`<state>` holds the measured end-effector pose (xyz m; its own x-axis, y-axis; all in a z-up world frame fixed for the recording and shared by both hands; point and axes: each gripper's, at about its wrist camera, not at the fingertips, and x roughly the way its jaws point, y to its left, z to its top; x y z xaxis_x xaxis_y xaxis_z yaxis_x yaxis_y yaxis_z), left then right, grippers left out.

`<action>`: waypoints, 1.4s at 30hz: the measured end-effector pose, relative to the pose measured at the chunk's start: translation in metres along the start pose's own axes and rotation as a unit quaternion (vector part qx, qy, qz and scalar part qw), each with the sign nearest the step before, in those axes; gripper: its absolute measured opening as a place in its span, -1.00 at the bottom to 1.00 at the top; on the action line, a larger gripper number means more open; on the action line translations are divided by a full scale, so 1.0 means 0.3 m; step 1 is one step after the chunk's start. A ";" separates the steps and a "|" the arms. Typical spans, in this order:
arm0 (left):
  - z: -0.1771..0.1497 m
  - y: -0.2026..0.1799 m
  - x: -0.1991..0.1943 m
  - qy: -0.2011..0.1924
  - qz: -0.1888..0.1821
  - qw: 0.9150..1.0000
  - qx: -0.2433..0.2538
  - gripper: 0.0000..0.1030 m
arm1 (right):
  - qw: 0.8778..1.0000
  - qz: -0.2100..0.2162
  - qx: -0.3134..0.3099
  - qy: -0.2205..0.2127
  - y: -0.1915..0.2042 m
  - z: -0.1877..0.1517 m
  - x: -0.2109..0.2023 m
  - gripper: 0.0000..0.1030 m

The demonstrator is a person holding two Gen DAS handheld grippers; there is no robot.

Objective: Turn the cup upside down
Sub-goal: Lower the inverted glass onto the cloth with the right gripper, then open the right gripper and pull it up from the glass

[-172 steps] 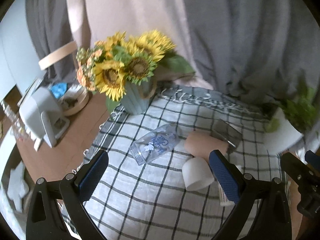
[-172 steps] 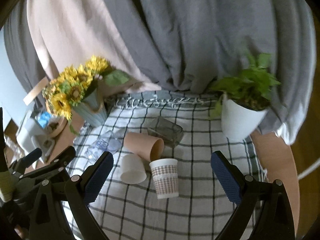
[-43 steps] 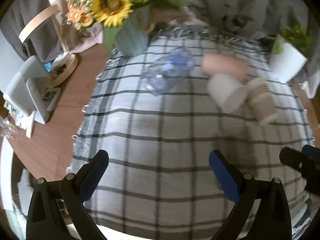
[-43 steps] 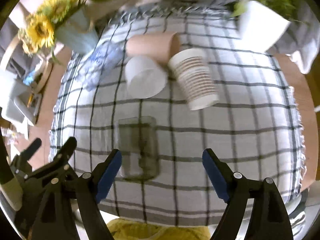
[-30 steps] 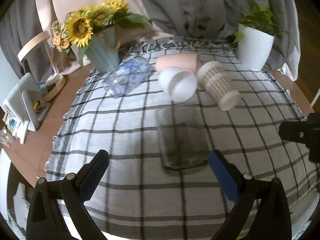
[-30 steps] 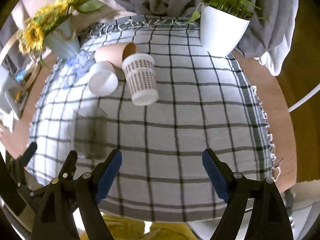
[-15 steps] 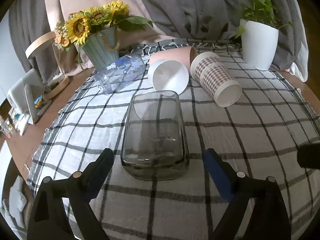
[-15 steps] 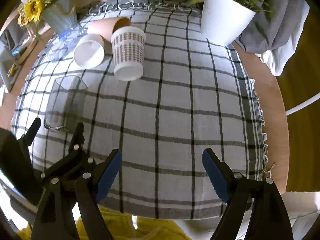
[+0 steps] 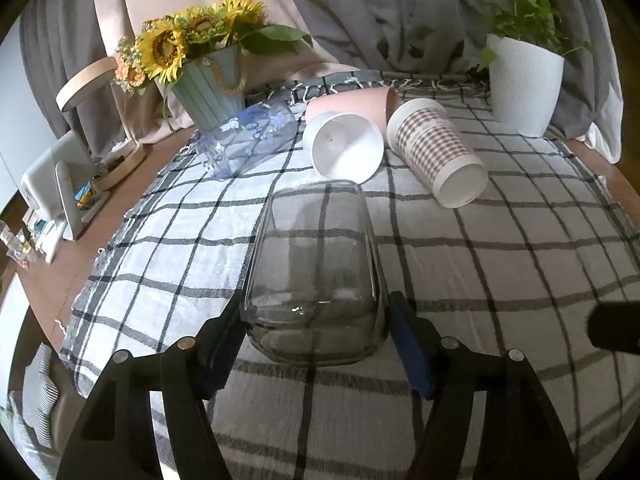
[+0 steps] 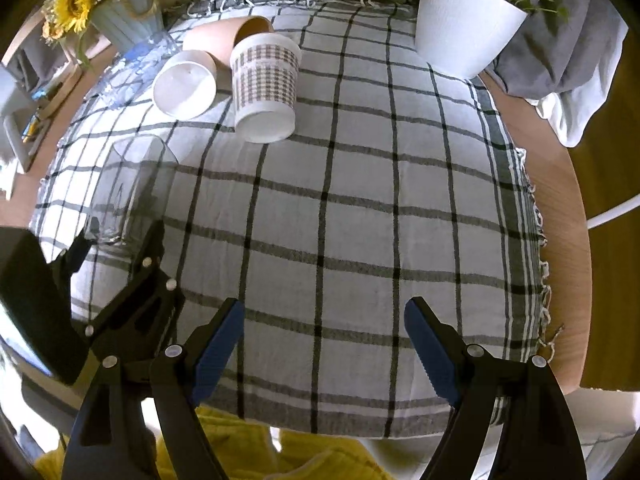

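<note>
While sunflowers (image 9: 188, 36) in a pale green vase (image 9: 208, 96) fill the far left of the checked tablecloth (image 9: 500, 260), the left gripper (image 9: 316, 344) brackets the thick base of a clear glass cup (image 9: 316, 276) lying on its side at the near centre, mouth pointing away. Its blue pads sit narrow, against or just beside the glass; whether they press it cannot be told. Beyond lie a blue-printed tumbler (image 9: 248, 140), a white cup (image 9: 344, 148), a pink cup (image 9: 352, 104) and a checked paper cup (image 9: 436, 156), all on their sides; a white plant pot (image 9: 524, 84) stands far right. The right gripper (image 10: 324, 344) hangs wide and empty over the near cloth, well apart from the cups. The grip should probably close squarely on the heavy base before lifting, since smooth glass may slip; then the wrist can turn until the rim faces down and set it flat on the cloth, clear of the white cup just beyond.
</note>
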<state>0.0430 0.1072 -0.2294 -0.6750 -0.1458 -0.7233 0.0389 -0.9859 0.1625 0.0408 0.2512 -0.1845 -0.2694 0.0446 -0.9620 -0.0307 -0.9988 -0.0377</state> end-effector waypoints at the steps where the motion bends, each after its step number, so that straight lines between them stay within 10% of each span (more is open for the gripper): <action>1: 0.004 0.003 -0.010 0.002 -0.002 1.000 0.000 0.33 | 1.000 0.002 0.000 -0.002 0.001 0.002 -0.004 0.60; 36: 0.272 0.193 0.094 0.074 -0.090 0.992 -0.048 0.29 | 0.994 0.067 0.066 -0.059 0.096 0.174 -0.078 0.60; 42: 0.291 0.215 0.052 0.062 -0.092 0.993 -0.040 0.72 | 0.992 0.056 0.089 -0.063 0.091 0.167 -0.098 0.70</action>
<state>-0.0293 0.0485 -0.1715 -0.5798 0.0331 -0.8141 -0.0148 -0.9994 -0.0301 -0.0003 0.2236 -0.1437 -0.3980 -0.0533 -0.9158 -0.1607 -0.9788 0.1268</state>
